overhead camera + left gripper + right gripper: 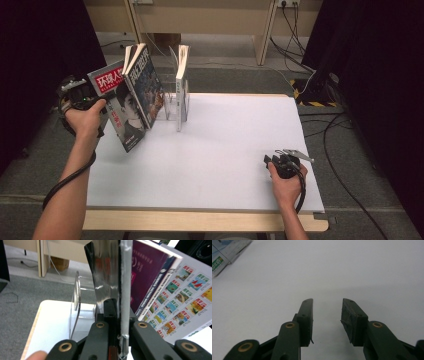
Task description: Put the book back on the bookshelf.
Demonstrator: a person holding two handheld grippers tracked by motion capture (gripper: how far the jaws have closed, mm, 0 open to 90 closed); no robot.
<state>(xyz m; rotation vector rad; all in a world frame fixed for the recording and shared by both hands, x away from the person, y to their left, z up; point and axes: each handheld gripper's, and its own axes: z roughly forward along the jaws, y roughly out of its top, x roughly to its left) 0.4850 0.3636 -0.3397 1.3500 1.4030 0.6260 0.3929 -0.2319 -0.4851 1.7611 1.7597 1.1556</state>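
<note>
High view: the person's left forearm reaches up along the bench's [215, 165] left edge, the left hand [86, 120] wrapped around the left gripper [102, 100], which points across toward the far left corner. Its jaws are pinched on a magazine [120, 107] held tilted off the bench, its lower corner hanging just above the white surface. The glossy cover carries a red band with white Chinese characters, partly readable as "环球人", over a dark portrait photo. Just beside it a second magazine [145, 85] leans against a clear acrylic rack [172, 102] at the far left corner, and a thin white book [182, 90] stands upright in the rack. In the left gripper view the jaws press on the magazine's thin white page edge. The right hand [286, 185] rests near the bench's right edge, its right gripper [275, 161] lying on the matte white top, jaws spread with nothing between them.
</note>
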